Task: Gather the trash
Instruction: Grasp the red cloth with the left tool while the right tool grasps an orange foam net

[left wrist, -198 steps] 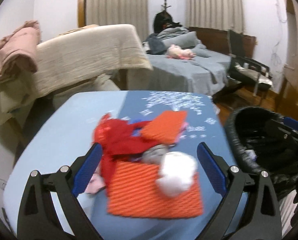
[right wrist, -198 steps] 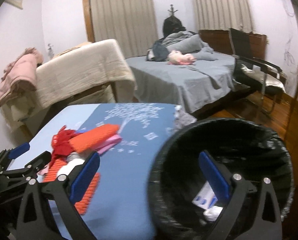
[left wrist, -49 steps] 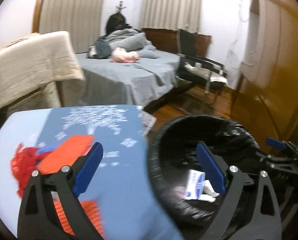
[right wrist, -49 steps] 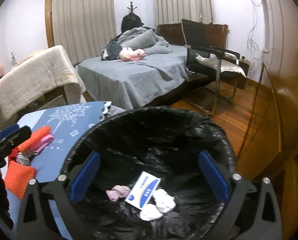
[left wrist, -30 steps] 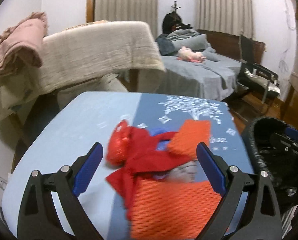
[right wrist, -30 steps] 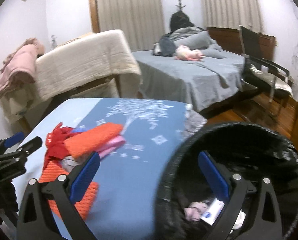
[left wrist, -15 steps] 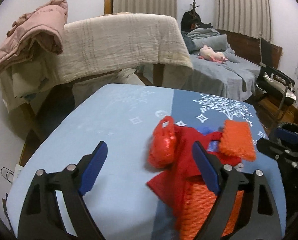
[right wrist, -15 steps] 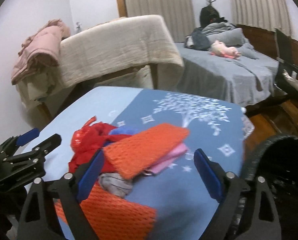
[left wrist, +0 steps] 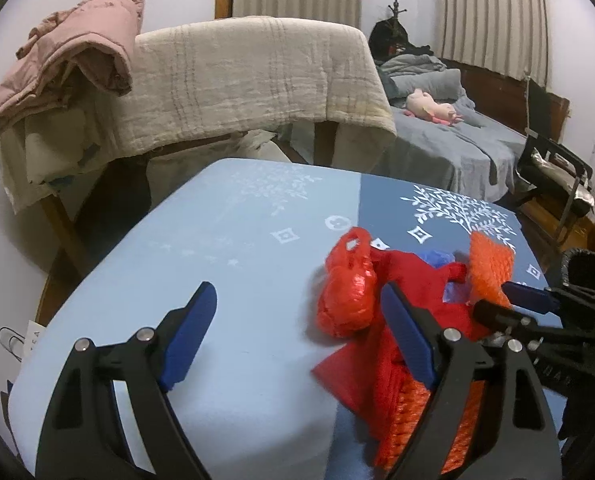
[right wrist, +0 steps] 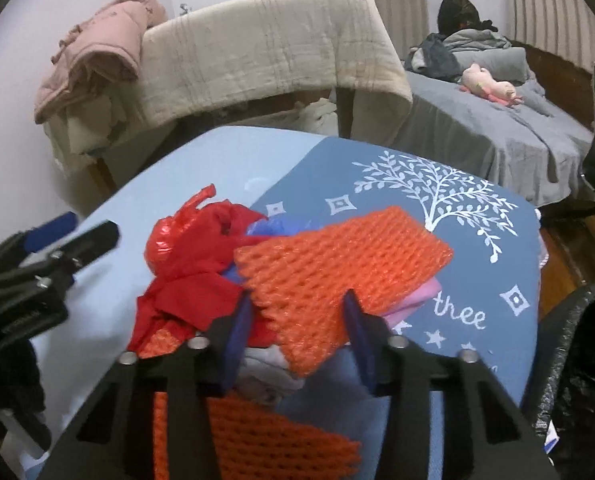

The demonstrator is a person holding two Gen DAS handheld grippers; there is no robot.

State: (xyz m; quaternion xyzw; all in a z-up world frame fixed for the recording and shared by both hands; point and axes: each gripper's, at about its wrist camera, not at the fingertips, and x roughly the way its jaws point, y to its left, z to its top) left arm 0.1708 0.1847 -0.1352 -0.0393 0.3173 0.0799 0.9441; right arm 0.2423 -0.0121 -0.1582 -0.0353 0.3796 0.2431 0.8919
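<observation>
Blue tablecloth (right wrist: pixel 477 264), right tool (right wrist: pixel 297 332) partly closed around orange foam net (right wrist: pixel 337 264), left tool (left wrist: pixel 297 328) spread wide, empty.

Left wrist view: low over the near left part of the blue tablecloth (left wrist: pixel 225 248), facing forward and slightly right toward the draped beige blanket (left wrist: pixel 253 76) and the bed (left wrist: pixel 465 140) — trash pile at right, close. Right wrist view: set further right and nearer, pressed up to the orange foam net (right wrist: pixel 337 264), facing the same blanket and bed. Shared by both: the tablecloth's tree print, the red plastic bag (left wrist: pixel 347 288), the pink jacket (left wrist: pixel 65 52), the black bin rim (right wrist: pixel 577 344) — each gripper also visible in the other's view.
</observation>
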